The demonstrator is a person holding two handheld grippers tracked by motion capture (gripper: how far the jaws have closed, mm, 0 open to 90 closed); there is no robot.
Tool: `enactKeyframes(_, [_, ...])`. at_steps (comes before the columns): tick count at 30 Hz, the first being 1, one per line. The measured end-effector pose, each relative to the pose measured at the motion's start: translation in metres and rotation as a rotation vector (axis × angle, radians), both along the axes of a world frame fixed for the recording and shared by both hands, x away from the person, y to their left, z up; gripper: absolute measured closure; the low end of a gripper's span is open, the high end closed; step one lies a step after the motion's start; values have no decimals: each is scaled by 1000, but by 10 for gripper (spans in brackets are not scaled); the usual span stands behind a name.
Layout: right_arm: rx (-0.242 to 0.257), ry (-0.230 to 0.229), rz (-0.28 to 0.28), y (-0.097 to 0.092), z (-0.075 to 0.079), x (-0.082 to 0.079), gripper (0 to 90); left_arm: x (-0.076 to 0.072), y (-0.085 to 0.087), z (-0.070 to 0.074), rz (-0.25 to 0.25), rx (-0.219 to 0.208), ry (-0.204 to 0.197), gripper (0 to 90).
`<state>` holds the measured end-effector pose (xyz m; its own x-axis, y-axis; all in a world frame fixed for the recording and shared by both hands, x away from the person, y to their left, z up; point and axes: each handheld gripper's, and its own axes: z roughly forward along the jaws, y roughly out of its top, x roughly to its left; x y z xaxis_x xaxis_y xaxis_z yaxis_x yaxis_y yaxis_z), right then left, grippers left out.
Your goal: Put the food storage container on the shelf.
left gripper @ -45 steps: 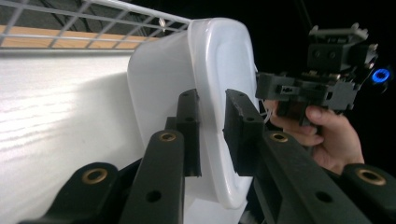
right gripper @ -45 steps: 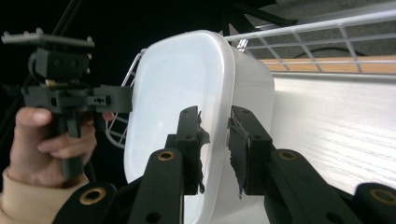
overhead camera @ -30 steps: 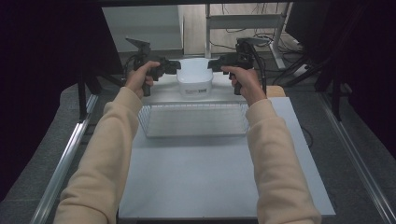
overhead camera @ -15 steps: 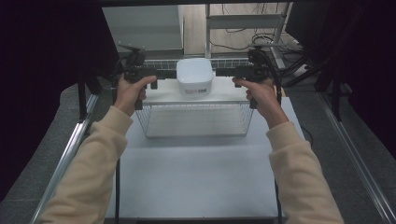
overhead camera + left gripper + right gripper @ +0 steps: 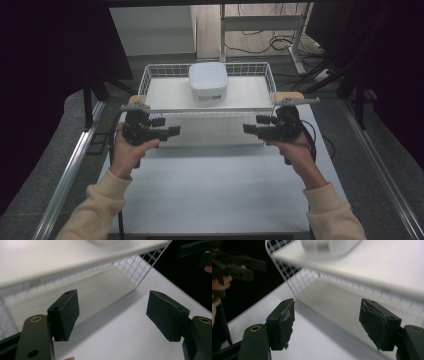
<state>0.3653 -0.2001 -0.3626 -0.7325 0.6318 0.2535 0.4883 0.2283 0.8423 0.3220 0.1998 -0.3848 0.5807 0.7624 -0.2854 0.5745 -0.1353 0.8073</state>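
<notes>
White wire rack (image 5: 207, 111) stands at the table's (image 5: 210, 200) far end, a white box (image 5: 208, 82) on its upper shelf; left gripper (image 5: 167, 131) and right gripper (image 5: 252, 129), jaws just opened and empty, flank its front. A clean retreat keeps both clear of the rim wires; the box sits untouched

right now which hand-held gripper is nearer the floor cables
Right. The right hand-held gripper is before the rack at its right end, nearer the cables; the left hand-held gripper is before its left end.
</notes>
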Motion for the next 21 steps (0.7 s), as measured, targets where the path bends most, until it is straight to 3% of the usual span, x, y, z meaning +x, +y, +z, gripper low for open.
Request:
enactKeyframes(5, [-23, 6, 9, -8, -34, -25, 283, -22, 3, -42, -2, 35, 45, 257])
enactKeyframes(8, [-35, 17, 3, -14, -53, -37, 283, -31, 6, -59, 5, 57, 68, 260])
enactKeyframes(17, [-145, 66, -25, -25, -107, -57, 282, -52, 18, -94, 30, 85, 127, 261])
enactKeyframes(21, [-169, 66, -36, -28, -116, -57, 280, -54, 18, -106, 35, 96, 160, 260])
